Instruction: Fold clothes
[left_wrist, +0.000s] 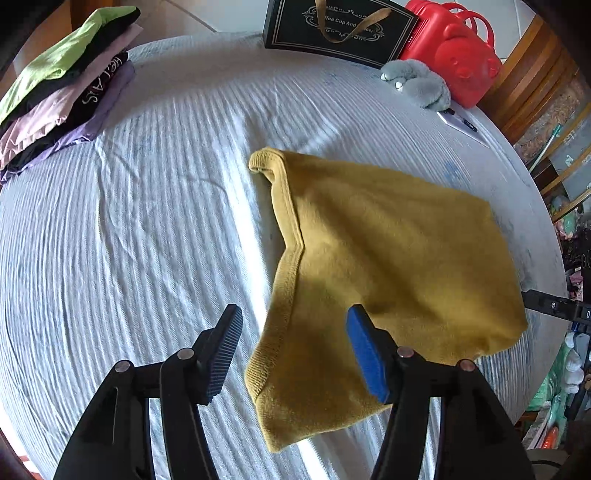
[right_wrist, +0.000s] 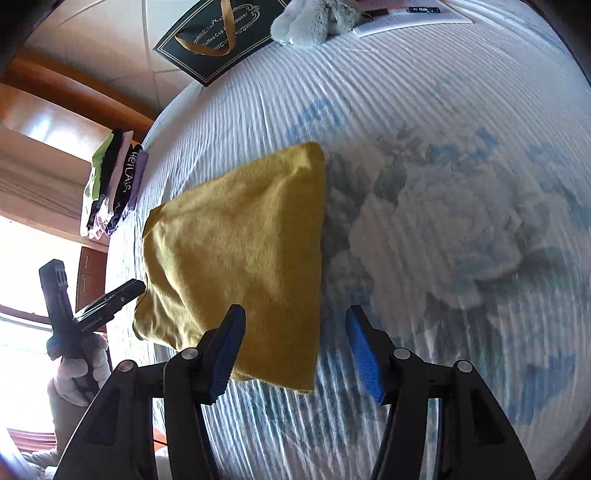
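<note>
A folded mustard-yellow garment (left_wrist: 384, 266) lies on the striped cloth-covered round table (left_wrist: 147, 229). My left gripper (left_wrist: 293, 325) is open and empty, just above the garment's near left hem. In the right wrist view the garment (right_wrist: 240, 258) lies left of centre. My right gripper (right_wrist: 295, 325) is open and empty, over the garment's near right edge. The left gripper's body shows at the left of that view (right_wrist: 107, 302), held in a gloved hand.
A stack of folded clothes (left_wrist: 66, 85) sits at the table's far left, also in the right wrist view (right_wrist: 114, 184). At the back are a black gift bag (left_wrist: 340, 29), a red bear-shaped case (left_wrist: 454, 51), a grey plush toy (left_wrist: 417, 83) and a notepad with a pen (left_wrist: 461, 125).
</note>
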